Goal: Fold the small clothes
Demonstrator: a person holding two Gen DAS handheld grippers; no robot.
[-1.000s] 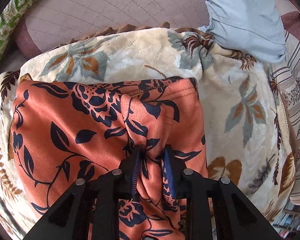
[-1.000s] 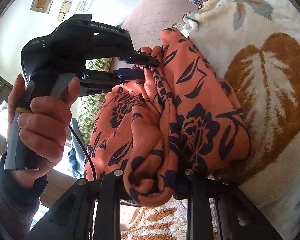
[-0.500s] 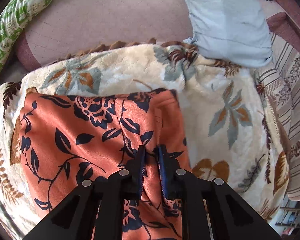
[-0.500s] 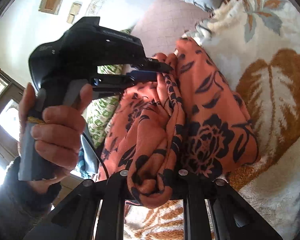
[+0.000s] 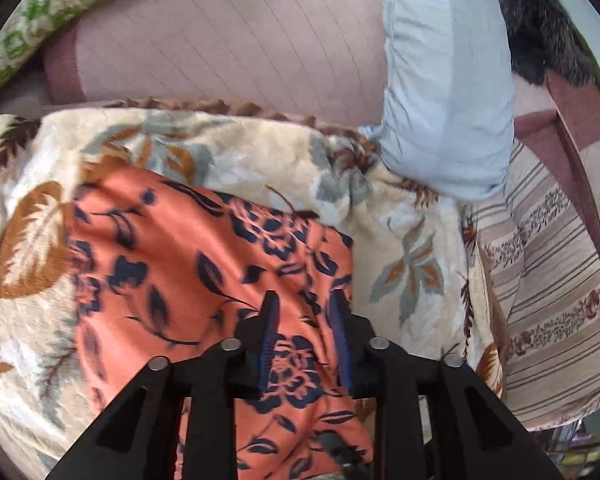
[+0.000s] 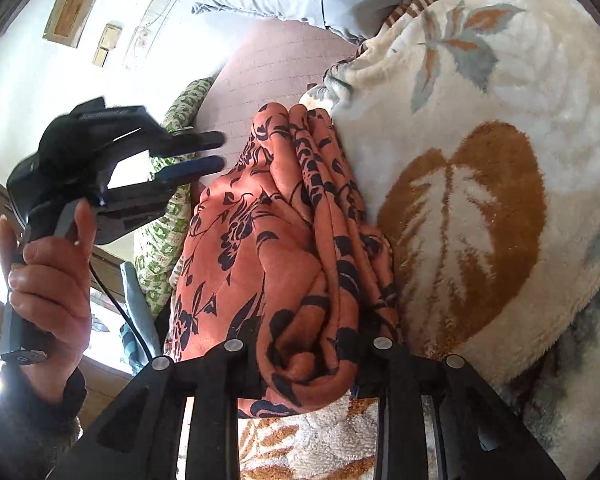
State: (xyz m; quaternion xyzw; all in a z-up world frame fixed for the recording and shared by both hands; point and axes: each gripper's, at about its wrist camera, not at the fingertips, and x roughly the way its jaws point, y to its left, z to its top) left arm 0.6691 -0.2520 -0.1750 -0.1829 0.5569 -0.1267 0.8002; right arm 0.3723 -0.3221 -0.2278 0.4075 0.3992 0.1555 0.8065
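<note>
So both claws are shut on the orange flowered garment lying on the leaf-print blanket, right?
Not both. In the right wrist view the left claw is open and clear of the orange garment; only the right claw grips it. The garment does lie on the leaf-print blanket.

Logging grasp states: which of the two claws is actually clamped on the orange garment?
The right claw: a bunch of the orange floral garment is pinched between its fingers. The left claw is open, off the cloth.

Garment [image 5: 204,264] smooth cloth; blanket [image 6: 480,208] fluffy plush.
</note>
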